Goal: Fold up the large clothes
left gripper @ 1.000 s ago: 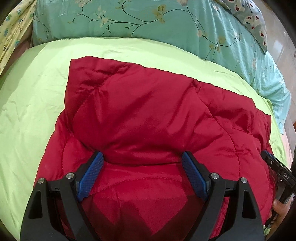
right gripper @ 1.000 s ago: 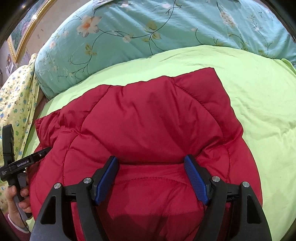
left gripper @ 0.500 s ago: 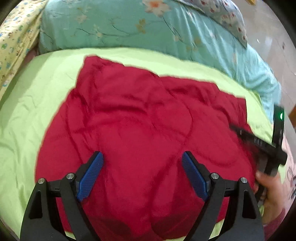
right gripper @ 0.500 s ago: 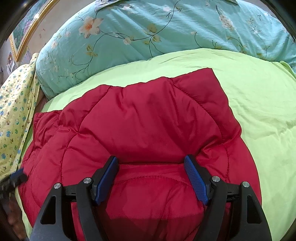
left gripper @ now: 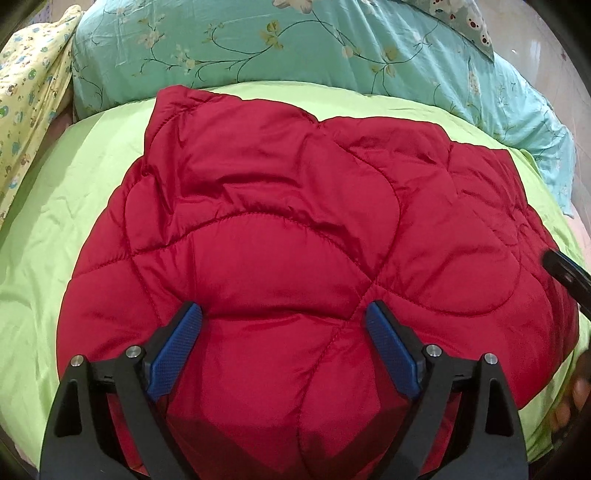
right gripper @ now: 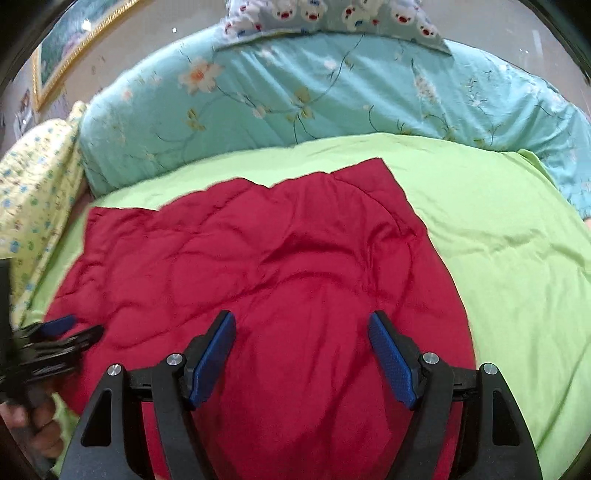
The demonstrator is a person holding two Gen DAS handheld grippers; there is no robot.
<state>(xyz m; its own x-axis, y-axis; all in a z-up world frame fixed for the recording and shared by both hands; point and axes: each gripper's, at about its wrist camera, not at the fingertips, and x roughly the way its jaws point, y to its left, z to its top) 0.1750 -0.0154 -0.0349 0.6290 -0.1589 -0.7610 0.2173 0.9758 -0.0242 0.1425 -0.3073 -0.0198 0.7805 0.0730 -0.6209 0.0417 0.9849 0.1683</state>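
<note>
Red quilted jacket [left gripper: 295, 229] lies spread on a lime-green sheet [left gripper: 44, 229] atop a bed, its padded panels rumpled and puffy, seams curving across the fabric.

From the left wrist cam, going left to right: yellow cartoon-print cloth [left gripper: 26, 92] bunches at the far left edge; a teal floral comforter [left gripper: 258, 44] runs along the back, w/ a bear-print pillow [left gripper: 469, 18] poking in at top right. Left gripper [left gripper: 284, 325] sits low over the near part of the jacket, blue pads [left gripper: 177, 347] spread wide apart, nothing pinched between them; whether the tips touch the fabric can't be told. At far right, part of the other black tool [left gripper: 569, 277] juts in over the jacket's right edge.

From the right wrist cam, left to right: a gold picture frame [right gripper: 74, 48] hangs on the wall at upper left, the yellow cloth [right gripper: 33, 192] below it. Left gripper [right gripper: 55, 332] shows blurred at the lower left, by the jacket's [right gripper: 258, 266] edge, w/ a hand [right gripper: 40, 424] on its handle. Right gripper [right gripper: 301, 332] hovers over the garment's near centre, jaws released and well apart, empty. Bare green sheet [right gripper: 517, 258] fills the right side; teal comforter [right gripper: 295, 92] and bear-print pillow [right gripper: 332, 18] sit behind.
</note>
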